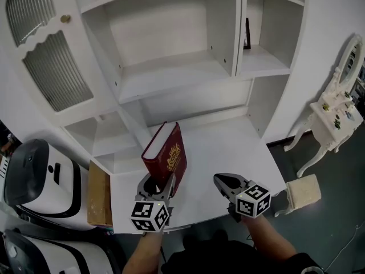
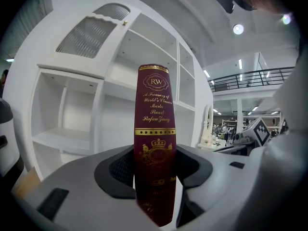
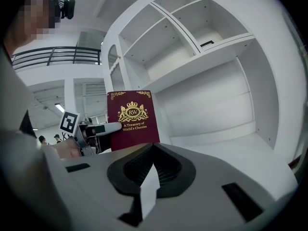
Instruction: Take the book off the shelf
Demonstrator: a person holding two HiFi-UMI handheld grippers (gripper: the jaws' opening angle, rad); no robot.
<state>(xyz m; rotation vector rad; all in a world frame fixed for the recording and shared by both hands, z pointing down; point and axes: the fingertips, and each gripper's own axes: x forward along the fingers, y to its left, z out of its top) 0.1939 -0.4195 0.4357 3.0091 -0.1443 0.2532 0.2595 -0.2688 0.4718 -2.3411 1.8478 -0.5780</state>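
Note:
A dark red hardback book (image 1: 167, 154) with gold print stands upright over the white desk surface (image 1: 228, 147), in front of the shelves. My left gripper (image 1: 161, 182) is shut on its lower spine. In the left gripper view the spine (image 2: 155, 109) rises between the jaws of that gripper (image 2: 154, 167). My right gripper (image 1: 219, 180) hovers to the right of the book, apart from it, shut with nothing in it. In the right gripper view, past those closed jaws (image 3: 153, 148), I see the book's front cover (image 3: 132, 119) and the left gripper (image 3: 98, 128) holding it.
The white shelf unit (image 1: 171, 73) has bare compartments, apart from a small dark frame (image 1: 247, 34) at the upper right. A white vanity table with a mirror (image 1: 336, 113) and a stool (image 1: 302, 190) stand at the right. A wooden panel (image 1: 98, 194) and white-and-black machines (image 1: 40, 178) are at the left.

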